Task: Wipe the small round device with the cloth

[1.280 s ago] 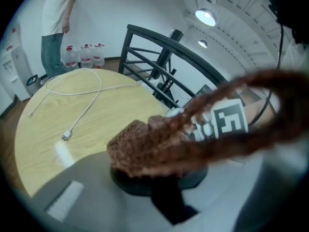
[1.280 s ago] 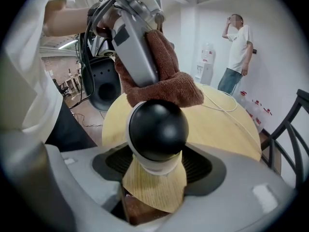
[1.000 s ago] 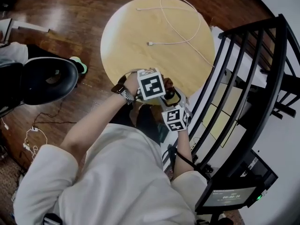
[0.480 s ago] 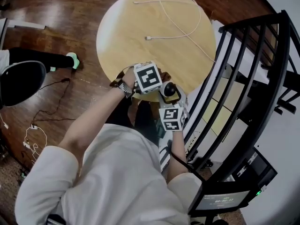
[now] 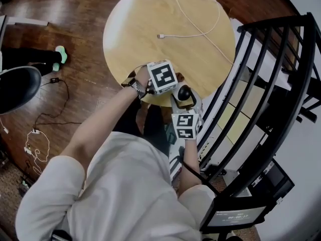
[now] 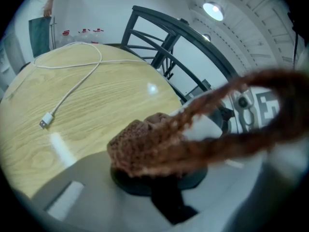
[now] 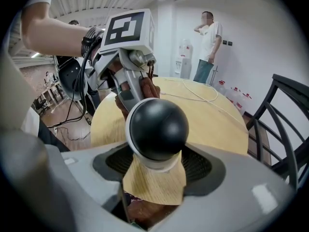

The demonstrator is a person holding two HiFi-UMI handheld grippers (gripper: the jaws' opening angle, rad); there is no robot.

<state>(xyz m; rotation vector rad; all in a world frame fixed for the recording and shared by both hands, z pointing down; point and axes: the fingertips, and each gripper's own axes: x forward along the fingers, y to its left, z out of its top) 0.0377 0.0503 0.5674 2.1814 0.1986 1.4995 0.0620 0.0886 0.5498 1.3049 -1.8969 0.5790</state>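
The small round device point(image 5: 183, 93) is a black ball with a white rim point(image 7: 157, 129). It sits between the pads of my right gripper point(image 5: 183, 103), which is shut on it over the near edge of the round wooden table point(image 5: 150, 29). Just left of it, my left gripper point(image 5: 169, 87) is shut on a reddish-brown knitted cloth point(image 6: 145, 146). In the right gripper view the left gripper point(image 7: 129, 88) stands right behind the device, the cloth point(image 7: 150, 87) at the ball's far side. A blurred strand of cloth crosses the left gripper view.
A white charging cable point(image 5: 193, 21) lies looped across the far half of the table, its plug point(image 6: 45, 121) near the middle. A black metal railing point(image 5: 261, 84) stands close on the right. A dark office chair point(image 5: 17, 87) and floor cables are at the left. A person point(image 7: 207, 42) stands far off.
My left gripper with the cloth has sunk slightly beside the device. The right gripper has kept the device in place. The head view has shifted a little.
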